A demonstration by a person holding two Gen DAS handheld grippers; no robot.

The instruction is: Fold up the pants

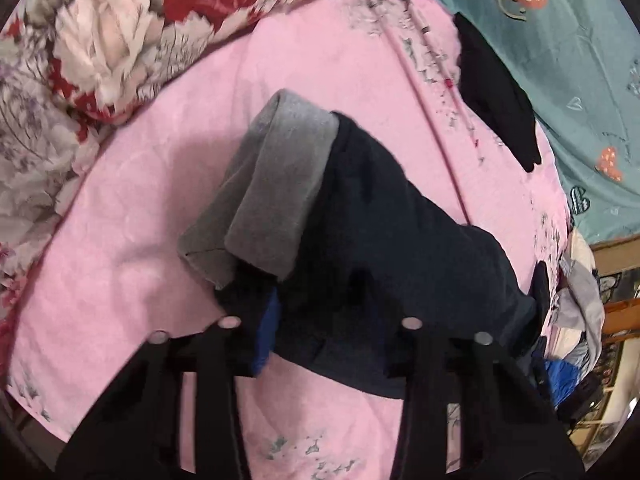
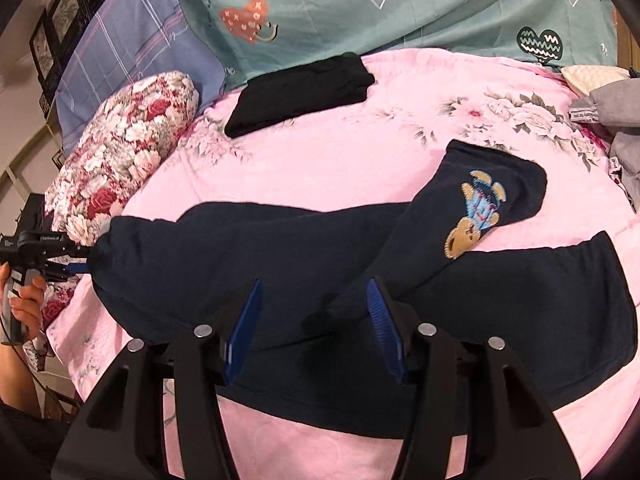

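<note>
Dark navy pants (image 2: pixel 280 256) with a bear patch (image 2: pixel 476 216) on one leg lie across the pink bedsheet (image 2: pixel 340 160). In the left wrist view the pants (image 1: pixel 392 240) show a grey inner lining (image 1: pixel 276 184) turned out at one end. My left gripper (image 1: pixel 320 344) sits over the pants' near edge, cloth between its fingers (image 1: pixel 266 340); it also shows in the right wrist view (image 2: pixel 76 262) at the pants' left end. My right gripper (image 2: pixel 316 328) is open, its blue pads (image 2: pixel 244 328) just above the pants' middle, holding nothing.
A folded black garment (image 2: pixel 300 96) lies at the far side of the sheet. A floral pillow (image 2: pixel 120 168) is at the left, a teal heart-print cover (image 2: pixel 360 8) at the back. Grey clothes (image 2: pixel 616 120) are piled at the right edge.
</note>
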